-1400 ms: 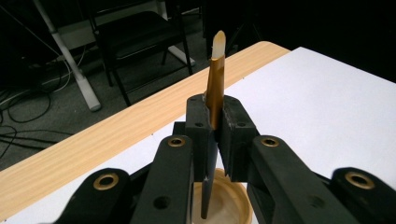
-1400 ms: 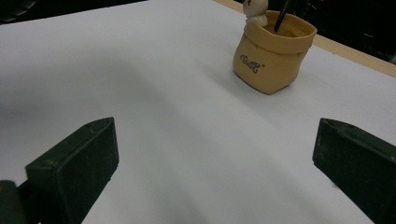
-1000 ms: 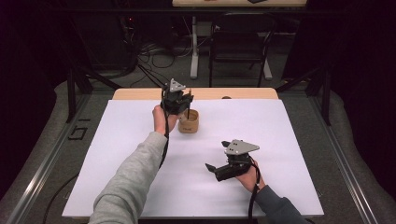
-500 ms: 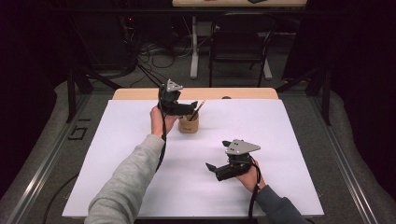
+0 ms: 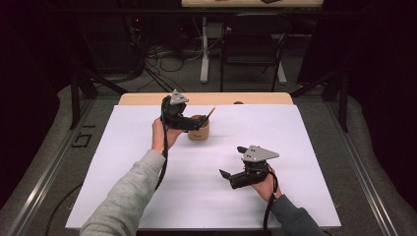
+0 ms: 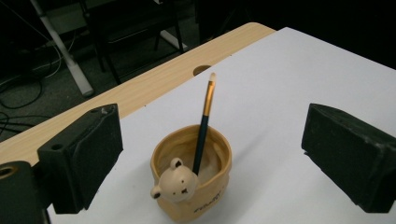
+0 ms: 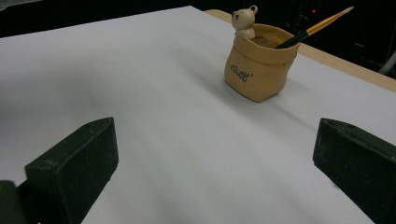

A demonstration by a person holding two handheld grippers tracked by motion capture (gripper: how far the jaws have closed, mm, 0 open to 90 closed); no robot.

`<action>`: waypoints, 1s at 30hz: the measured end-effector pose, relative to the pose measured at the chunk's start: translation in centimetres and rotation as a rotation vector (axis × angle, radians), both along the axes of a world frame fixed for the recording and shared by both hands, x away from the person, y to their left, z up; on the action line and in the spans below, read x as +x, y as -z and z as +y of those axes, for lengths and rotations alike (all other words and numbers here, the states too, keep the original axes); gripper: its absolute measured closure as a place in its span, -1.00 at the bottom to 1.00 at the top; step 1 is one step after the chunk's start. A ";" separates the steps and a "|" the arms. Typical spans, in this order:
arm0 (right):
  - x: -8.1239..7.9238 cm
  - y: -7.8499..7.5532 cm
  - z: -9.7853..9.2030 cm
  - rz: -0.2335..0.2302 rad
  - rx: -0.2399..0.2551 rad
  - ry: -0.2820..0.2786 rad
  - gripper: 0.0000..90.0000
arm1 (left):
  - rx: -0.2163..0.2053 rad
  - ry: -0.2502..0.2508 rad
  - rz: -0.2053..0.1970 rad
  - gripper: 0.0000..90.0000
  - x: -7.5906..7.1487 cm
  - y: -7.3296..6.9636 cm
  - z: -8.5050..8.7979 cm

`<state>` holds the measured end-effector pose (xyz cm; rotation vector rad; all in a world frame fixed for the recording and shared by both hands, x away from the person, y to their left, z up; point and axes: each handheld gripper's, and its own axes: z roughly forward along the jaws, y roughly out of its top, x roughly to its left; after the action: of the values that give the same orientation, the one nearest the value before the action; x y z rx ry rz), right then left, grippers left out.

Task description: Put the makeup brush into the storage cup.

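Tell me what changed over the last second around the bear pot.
The left gripper let go of the brush; its jaws have just been opening and it backed off leftward. The brush now leans in the bear pot. The right gripper and pot stayed put.

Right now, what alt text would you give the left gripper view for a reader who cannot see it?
A tan ceramic sack-shaped pot with a small bear head on its rim stands on the white table cover, holding a thin dark brush with a golden ferrule and pale tip that leans upright inside. The left hand-held gripper frames the pot, its black jaws wide apart, touching nothing.
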<state>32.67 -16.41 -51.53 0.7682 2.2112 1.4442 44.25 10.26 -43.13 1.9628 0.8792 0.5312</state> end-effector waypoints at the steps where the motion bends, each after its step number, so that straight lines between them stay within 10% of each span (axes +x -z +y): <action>1: 0.0 0.0 0.0 -0.003 0.000 0.001 -1.00 | 0.000 0.000 0.000 -0.89 0.0 0.0 0.0; 30: -1.1 -0.8 -0.9 -0.039 0.021 0.011 -1.00 | -0.018 0.079 -0.106 -1.00 -7.2 1.9 5.4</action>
<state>31.59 -17.34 -50.73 0.7516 2.1621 1.4672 37.04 15.66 -45.06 1.9267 0.7350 0.5734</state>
